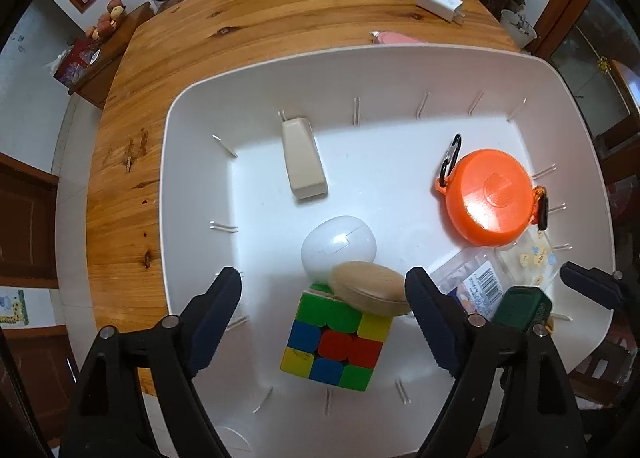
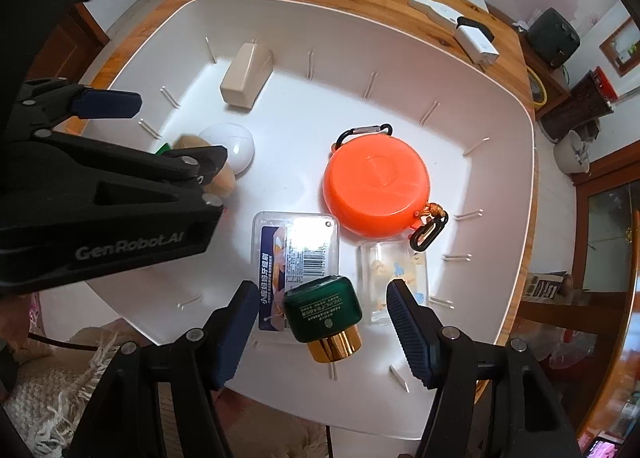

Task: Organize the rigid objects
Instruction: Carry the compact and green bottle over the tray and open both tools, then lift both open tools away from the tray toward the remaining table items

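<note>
Both grippers point down into the white bin (image 1: 192, 105) on the tabletop (image 1: 240, 17); the left gripper (image 1: 324, 298) hangs released over the wooden oval (image 1: 370, 292) resting on the colour cube (image 1: 336, 342). The right gripper (image 2: 322, 308) stands apart around the green bottle (image 2: 324, 308), pads clear of it

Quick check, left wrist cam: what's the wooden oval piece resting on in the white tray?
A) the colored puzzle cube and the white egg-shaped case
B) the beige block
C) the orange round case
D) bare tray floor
A: the wooden oval piece lies tilted across the top edge of the puzzle cube and overlaps the white egg-shaped case, apart from the orange round case and the beige block.
</note>
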Action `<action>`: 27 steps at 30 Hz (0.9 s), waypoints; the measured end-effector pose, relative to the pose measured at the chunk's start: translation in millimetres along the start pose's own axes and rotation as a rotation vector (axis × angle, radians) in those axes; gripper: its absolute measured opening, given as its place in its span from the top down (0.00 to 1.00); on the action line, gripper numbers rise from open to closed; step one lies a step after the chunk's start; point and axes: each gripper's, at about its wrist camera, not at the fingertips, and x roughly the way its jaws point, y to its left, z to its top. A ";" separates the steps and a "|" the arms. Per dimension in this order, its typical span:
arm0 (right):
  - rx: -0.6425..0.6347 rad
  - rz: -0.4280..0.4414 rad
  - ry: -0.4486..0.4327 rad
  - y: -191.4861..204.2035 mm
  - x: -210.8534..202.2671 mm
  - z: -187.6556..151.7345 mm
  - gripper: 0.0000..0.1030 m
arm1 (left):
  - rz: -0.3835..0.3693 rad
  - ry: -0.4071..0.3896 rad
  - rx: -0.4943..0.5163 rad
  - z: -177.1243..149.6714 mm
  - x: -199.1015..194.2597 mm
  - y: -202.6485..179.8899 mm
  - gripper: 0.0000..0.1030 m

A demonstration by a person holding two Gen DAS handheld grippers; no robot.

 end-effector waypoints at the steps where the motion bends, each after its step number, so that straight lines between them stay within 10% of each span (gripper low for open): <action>1: 0.002 0.000 -0.003 -0.6 -0.9 0.1 0.35 | 0.000 -0.006 -0.003 0.2 -3.1 0.6 0.16; 27: 0.097 -0.021 -0.225 -46.5 -52.6 12.9 0.35 | -0.057 -0.200 -0.080 35.4 -102.9 0.1 0.16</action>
